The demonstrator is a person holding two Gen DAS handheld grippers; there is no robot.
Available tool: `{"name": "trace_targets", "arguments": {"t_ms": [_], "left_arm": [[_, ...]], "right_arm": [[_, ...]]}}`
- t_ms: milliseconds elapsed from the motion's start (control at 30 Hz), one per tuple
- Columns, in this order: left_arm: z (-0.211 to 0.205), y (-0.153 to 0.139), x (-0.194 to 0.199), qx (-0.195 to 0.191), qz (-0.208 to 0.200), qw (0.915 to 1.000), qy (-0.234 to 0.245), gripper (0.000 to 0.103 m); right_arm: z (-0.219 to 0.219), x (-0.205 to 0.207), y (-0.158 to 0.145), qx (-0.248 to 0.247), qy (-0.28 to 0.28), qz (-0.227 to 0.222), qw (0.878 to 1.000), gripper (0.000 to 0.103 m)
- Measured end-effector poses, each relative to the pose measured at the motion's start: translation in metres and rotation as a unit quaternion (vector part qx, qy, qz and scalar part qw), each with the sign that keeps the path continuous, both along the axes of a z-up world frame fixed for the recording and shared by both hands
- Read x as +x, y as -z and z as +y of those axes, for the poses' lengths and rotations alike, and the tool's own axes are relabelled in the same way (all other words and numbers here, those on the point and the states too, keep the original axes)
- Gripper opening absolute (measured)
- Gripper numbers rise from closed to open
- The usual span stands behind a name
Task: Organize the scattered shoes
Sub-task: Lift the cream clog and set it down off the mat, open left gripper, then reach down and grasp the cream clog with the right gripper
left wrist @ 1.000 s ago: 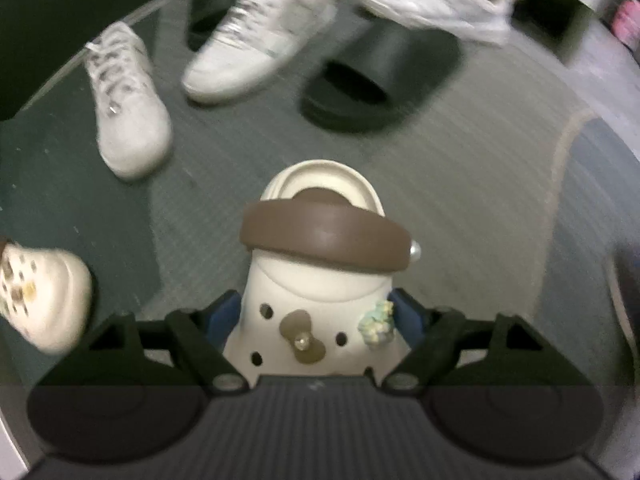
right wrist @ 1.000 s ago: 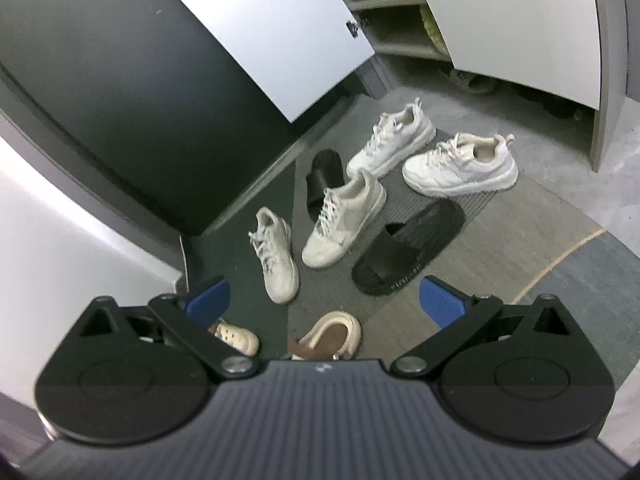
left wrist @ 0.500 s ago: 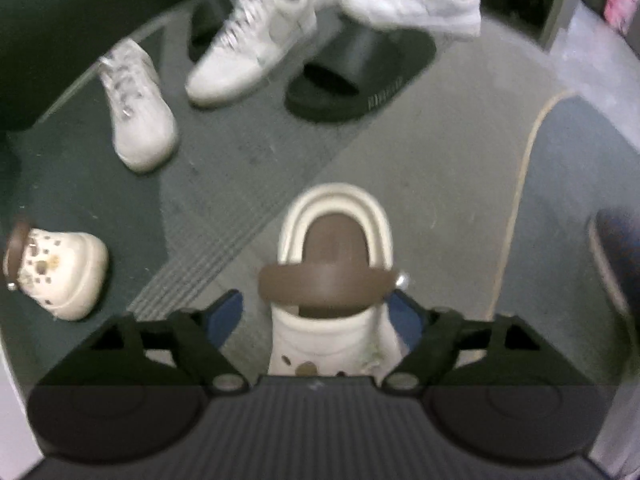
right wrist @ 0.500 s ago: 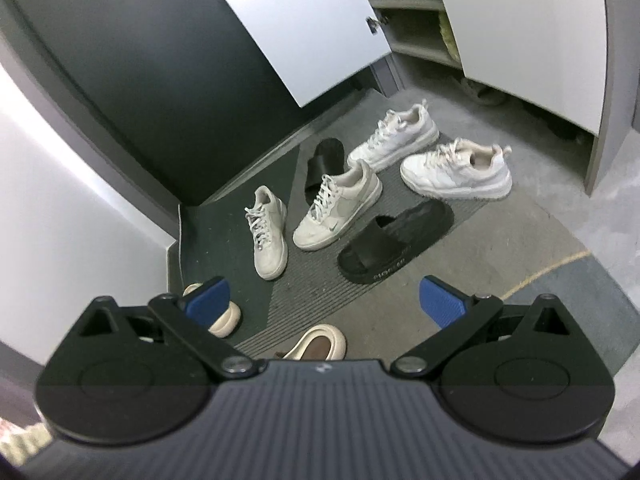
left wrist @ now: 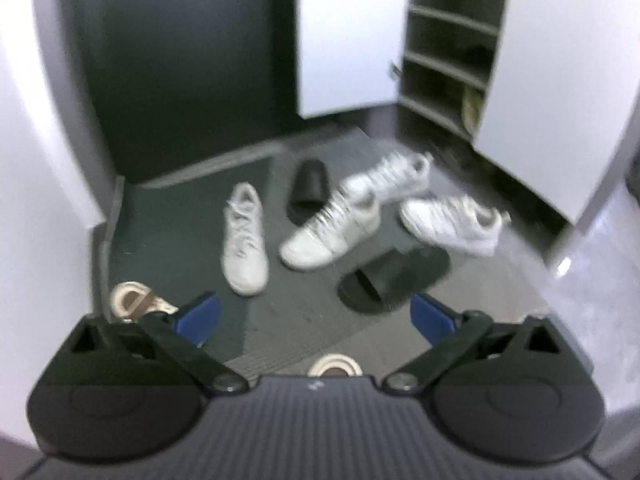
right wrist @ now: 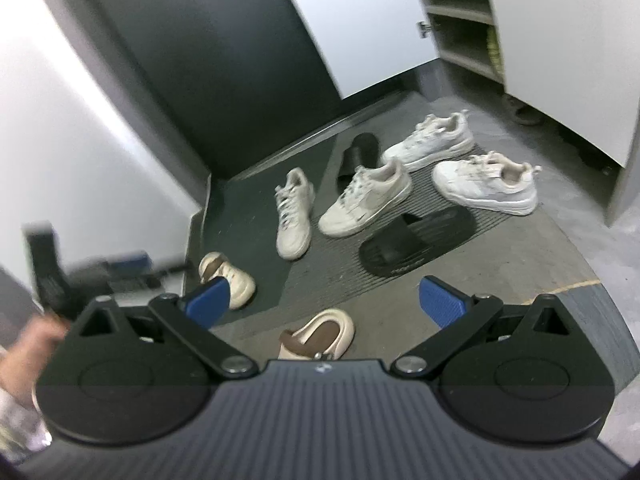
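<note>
Several shoes lie scattered on the floor mat (right wrist: 248, 216). A cream clog with a brown strap (right wrist: 320, 338) lies on the floor just under my open right gripper (right wrist: 326, 300); its heel rim (left wrist: 335, 366) peeks out below my open left gripper (left wrist: 314, 314), which holds nothing. The second cream clog (right wrist: 228, 278) (left wrist: 134, 304) rests by the mat's left edge. Further off are a white sneaker (right wrist: 294, 214), another (right wrist: 366, 202), two chunky white trainers (right wrist: 430, 142) (right wrist: 486, 188), and two black slides (right wrist: 416, 242) (right wrist: 358, 154).
An open shoe cabinet with shelves (left wrist: 444, 52) stands at the back right, its white door (left wrist: 348, 36) swung out. A dark wall panel (right wrist: 208, 60) is behind the mat. A person's hand (right wrist: 28, 344) with the other gripper shows at left in the right wrist view.
My left gripper let go of the brown-strapped clog, opened and pulled up and back, so the whole floor now shows. The clog lies on the floor. My right gripper drifted back slightly.
</note>
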State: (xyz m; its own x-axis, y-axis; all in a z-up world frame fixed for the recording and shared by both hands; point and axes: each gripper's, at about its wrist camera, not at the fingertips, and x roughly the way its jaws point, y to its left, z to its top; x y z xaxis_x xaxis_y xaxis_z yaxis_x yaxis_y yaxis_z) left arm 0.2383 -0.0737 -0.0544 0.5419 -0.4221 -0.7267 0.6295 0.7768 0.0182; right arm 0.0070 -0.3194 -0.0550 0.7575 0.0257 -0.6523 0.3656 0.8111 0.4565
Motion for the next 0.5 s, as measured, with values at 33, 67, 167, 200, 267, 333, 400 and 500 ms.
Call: {"name": "trace_targets", "arguments": {"t_ms": [33,67,167,200,267,333,400,500], "left_arm": [[0.002,-0.022,-0.011,-0.008,-0.003,0.9999,-0.011,0.103],[0.004,-0.036,-0.020,-0.012,-0.002,0.9997,-0.021,0.103],[0.015,-0.078,-0.059,-0.037,-0.015,0.9991,-0.016,0.103],[0.018,-0.089,-0.073,-0.043,-0.022,0.9987,-0.017,0.103],[0.024,-0.111,-0.100,-0.053,-0.037,0.9978,-0.018,0.103],[0.031,-0.123,-0.123,-0.060,-0.051,0.9966,-0.023,0.103],[0.041,-0.129,-0.143,-0.061,-0.067,0.9954,-0.031,0.103],[0.062,-0.134,-0.157,-0.082,-0.089,0.9905,-0.064,0.103]], "right_arm": [[0.003,0.001,0.000,-0.001,-0.010,-0.002,1.000,0.103],[0.006,0.001,-0.001,-0.001,-0.018,-0.006,1.000,0.103],[0.019,0.004,-0.004,-0.004,-0.047,-0.017,0.999,0.103],[0.025,0.008,-0.004,-0.008,-0.059,-0.014,0.998,0.103],[0.035,0.021,0.002,-0.023,-0.083,0.008,0.996,0.103],[0.044,0.035,0.009,-0.037,-0.107,0.030,0.993,0.102],[0.054,0.048,0.015,-0.052,-0.131,0.051,0.989,0.098],[0.071,0.071,0.026,-0.078,-0.166,0.082,0.980,0.076]]}}
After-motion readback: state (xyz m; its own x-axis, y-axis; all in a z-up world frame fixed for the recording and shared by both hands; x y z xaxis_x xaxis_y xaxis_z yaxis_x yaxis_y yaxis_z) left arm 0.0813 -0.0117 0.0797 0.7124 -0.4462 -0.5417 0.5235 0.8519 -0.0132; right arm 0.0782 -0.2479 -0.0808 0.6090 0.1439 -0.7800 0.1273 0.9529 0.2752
